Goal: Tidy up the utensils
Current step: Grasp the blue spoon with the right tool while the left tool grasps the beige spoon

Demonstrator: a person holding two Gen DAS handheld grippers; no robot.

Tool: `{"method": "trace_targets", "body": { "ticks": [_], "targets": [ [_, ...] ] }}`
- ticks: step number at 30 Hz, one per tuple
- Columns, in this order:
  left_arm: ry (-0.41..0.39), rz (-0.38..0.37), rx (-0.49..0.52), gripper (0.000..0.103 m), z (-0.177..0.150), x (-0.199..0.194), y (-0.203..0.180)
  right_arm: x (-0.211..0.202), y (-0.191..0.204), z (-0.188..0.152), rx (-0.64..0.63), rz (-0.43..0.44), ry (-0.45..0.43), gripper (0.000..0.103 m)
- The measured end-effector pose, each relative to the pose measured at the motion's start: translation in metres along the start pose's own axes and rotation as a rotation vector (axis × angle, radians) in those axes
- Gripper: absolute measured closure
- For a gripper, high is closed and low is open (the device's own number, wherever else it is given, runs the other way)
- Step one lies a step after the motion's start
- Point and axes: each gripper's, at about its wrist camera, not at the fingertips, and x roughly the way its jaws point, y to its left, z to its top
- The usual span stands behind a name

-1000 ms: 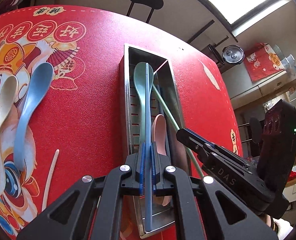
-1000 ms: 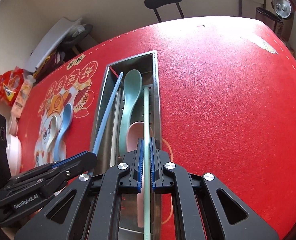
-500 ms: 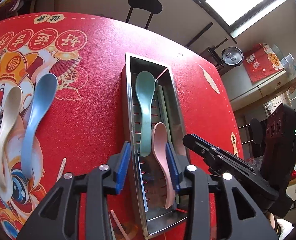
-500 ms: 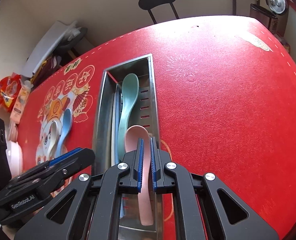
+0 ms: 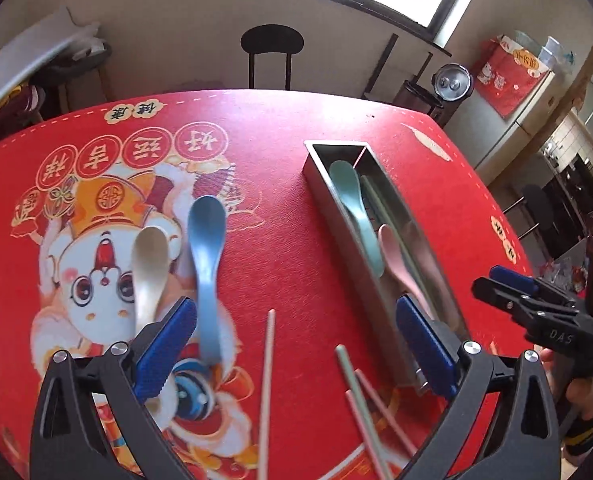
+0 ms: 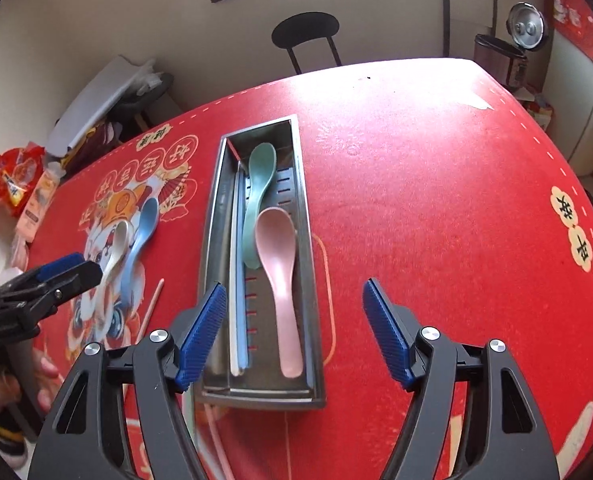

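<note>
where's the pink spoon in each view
Left wrist view: the pink spoon lies right of centre, in the metal tray, just past the green spoon's handle.
Right wrist view: the pink spoon is at centre, bowl towards the far end.
Shared landmark: the black chair beyond the table.

The red-clothed counter (image 6: 436, 200) lies bare to the right of the long stainless-steel tray (image 6: 303, 216), giving wide passage there. The tray's upright walls bar a low sideways pass. Left of it, a blue plastic spoon (image 5: 207, 248) and a cream plastic spoon (image 5: 149, 268) lie side by side. Near the tray's near end, loose pink and green chopsticks (image 5: 360, 396) crowd the counter. A black chair (image 6: 308, 38) stands beyond the far edge.
</note>
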Motion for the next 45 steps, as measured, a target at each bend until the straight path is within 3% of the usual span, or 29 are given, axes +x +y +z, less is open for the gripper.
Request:
{"method": "trace_targets", "body": {
  "ticks": [4, 10, 15, 19, 23, 31, 32, 34, 36, 41, 45],
  "targets": [
    [0.009, -0.002, 0.023, 0.006, -0.022, -0.019, 0.033, -0.007, 0.013, -0.028, -0.041, -0.024, -0.011, 0.035],
    [-0.012, 0.083, 0.031, 0.006, -0.049, -0.040, 0.072, 0.004, 0.033, -0.061, -0.097, -0.110, 0.042, 0.035],
    [0.008, 0.129, 0.000, 0.006, -0.056, -0.036, 0.098, 0.008, 0.037, -0.078, -0.067, -0.130, 0.057, 0.035],
    [0.020, 0.110, -0.041, 0.006, -0.054, -0.031, 0.109, 0.009, 0.040, -0.083, -0.083, -0.178, 0.065, 0.035],
    [0.033, 0.101, -0.044, 0.006, -0.048, -0.028, 0.111, 0.008, 0.042, -0.080, -0.086, -0.154, 0.084, 0.035],
    [0.048, 0.082, -0.087, 0.007, -0.046, -0.021, 0.122, 0.016, 0.070, -0.052, -0.149, -0.001, 0.123, 0.035],
    [0.049, 0.082, -0.091, 0.010, -0.046, -0.019, 0.122, 0.017, 0.074, -0.047, -0.156, 0.013, 0.121, 0.035],
    [0.050, 0.061, -0.102, 0.037, -0.045, -0.015, 0.124, 0.020, 0.083, -0.039, -0.169, 0.030, 0.121, 0.035],
    [0.056, 0.037, -0.116, 0.047, -0.043, -0.009, 0.127, 0.025, 0.092, -0.032, -0.183, 0.039, 0.123, 0.035],
    [0.067, -0.071, -0.132, 0.060, -0.035, 0.005, 0.128, 0.043, 0.110, -0.015, -0.217, 0.065, 0.153, 0.036],
    [0.088, -0.107, -0.148, 0.073, -0.033, 0.017, 0.132, 0.059, 0.123, -0.004, -0.238, 0.075, 0.175, 0.048]
  ]
}}
